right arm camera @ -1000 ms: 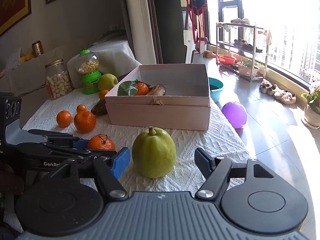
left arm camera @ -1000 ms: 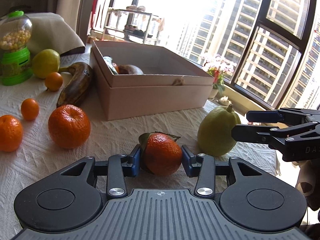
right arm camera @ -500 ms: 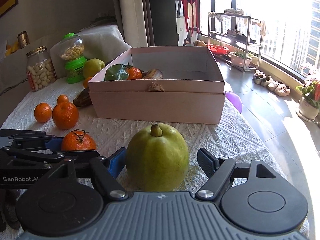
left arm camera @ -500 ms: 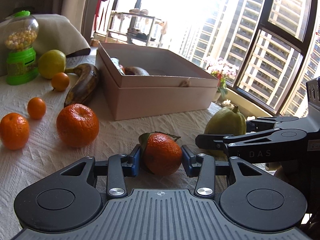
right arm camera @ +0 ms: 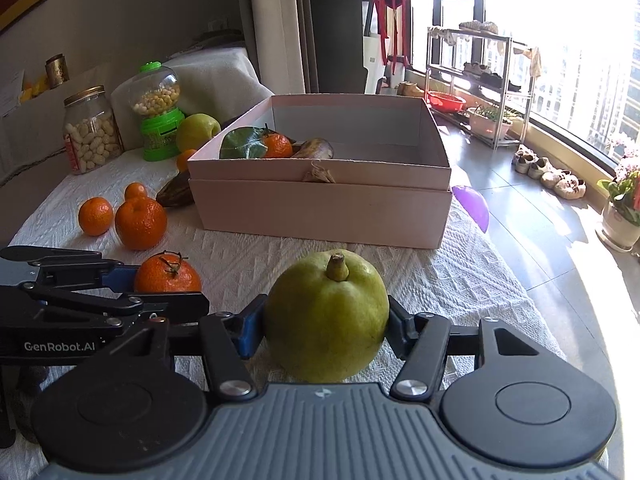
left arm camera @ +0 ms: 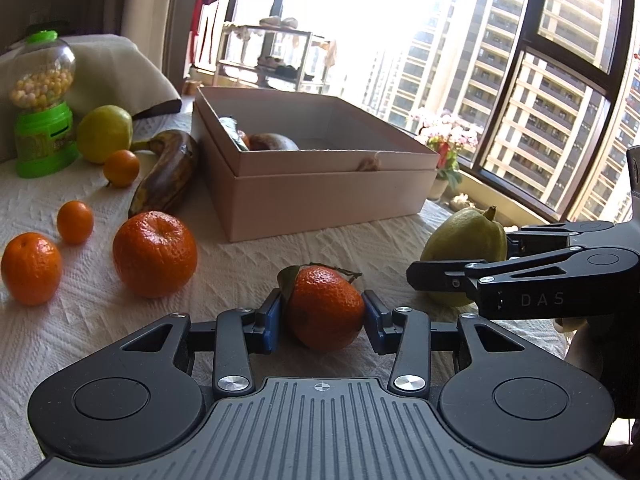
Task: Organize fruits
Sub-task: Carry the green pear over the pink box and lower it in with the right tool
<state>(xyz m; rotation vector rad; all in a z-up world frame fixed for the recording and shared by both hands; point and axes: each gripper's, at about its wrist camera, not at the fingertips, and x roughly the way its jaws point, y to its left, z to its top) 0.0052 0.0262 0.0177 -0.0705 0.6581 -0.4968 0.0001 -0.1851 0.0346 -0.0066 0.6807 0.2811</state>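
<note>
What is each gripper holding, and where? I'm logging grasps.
The left gripper clamps the leafy tangerine by its sides. The right gripper is closing on the green pear, pads at its widest sides.

Matt cardboard box [right arm camera: 320,208], embossed white cloth [right arm camera: 440,280], dimpled glossy tangerine [left arm camera: 324,308], smooth-skinned pear [right arm camera: 326,316]

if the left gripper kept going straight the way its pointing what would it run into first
Beyond the tangerine between its pads, the left gripper points slightly downward over bare white tablecloth, so it would likely meet the cloth first, possibly the near wall of the pink cardboard box; depth is unclear.
</note>
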